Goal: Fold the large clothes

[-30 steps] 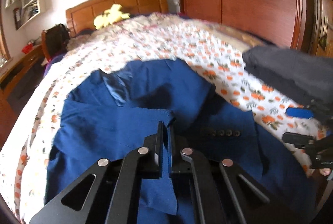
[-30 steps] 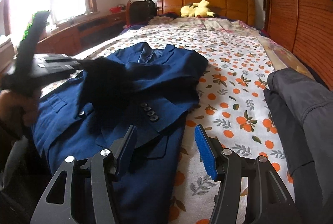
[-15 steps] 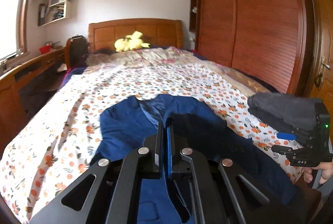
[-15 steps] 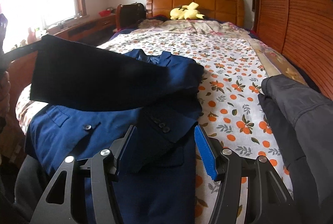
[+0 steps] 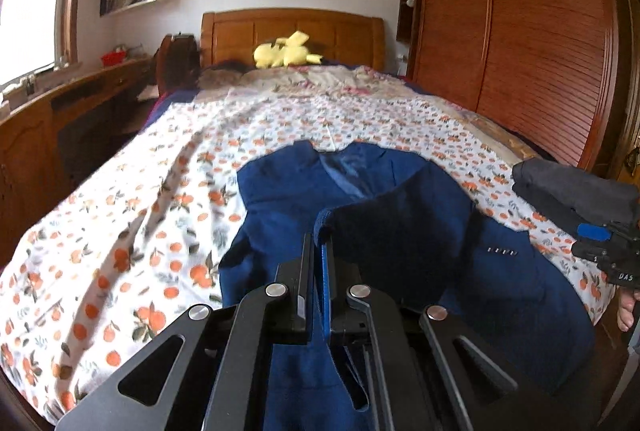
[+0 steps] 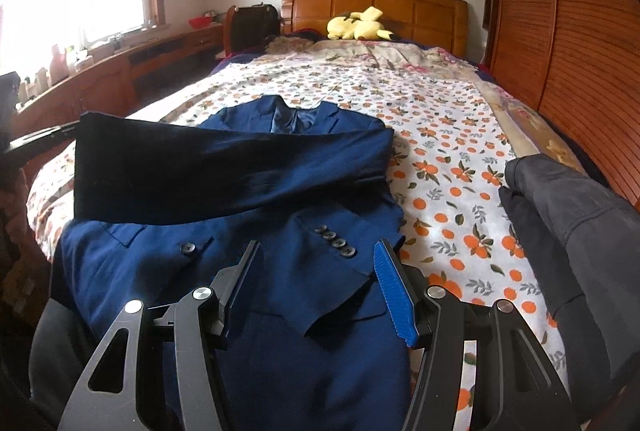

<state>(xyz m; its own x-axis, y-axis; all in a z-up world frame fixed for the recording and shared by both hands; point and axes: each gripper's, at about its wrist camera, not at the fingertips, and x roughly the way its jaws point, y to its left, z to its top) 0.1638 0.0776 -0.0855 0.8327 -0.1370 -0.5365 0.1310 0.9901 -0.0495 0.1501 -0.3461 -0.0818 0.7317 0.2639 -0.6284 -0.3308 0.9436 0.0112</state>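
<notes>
Compared with a second ago, the sleeve (image 6: 224, 175) of the blue jacket (image 6: 248, 295) has been lifted and drawn across the jacket's front toward the window side; it is now stretched above the chest. Its cuff is pinched in the closed left tongs (image 5: 317, 259). The jacket itself is spread on the bed (image 6: 452, 135), collar toward the headboard, just beside a dark grey garment (image 6: 568, 215). The right tongs (image 6: 316, 283) are kept half open over the buttoned cuff (image 6: 336, 241) of the other sleeve, with nothing gripped. It is judged that the sleeve fold is in progress and that the sleeve must next be laid down flat.
</notes>
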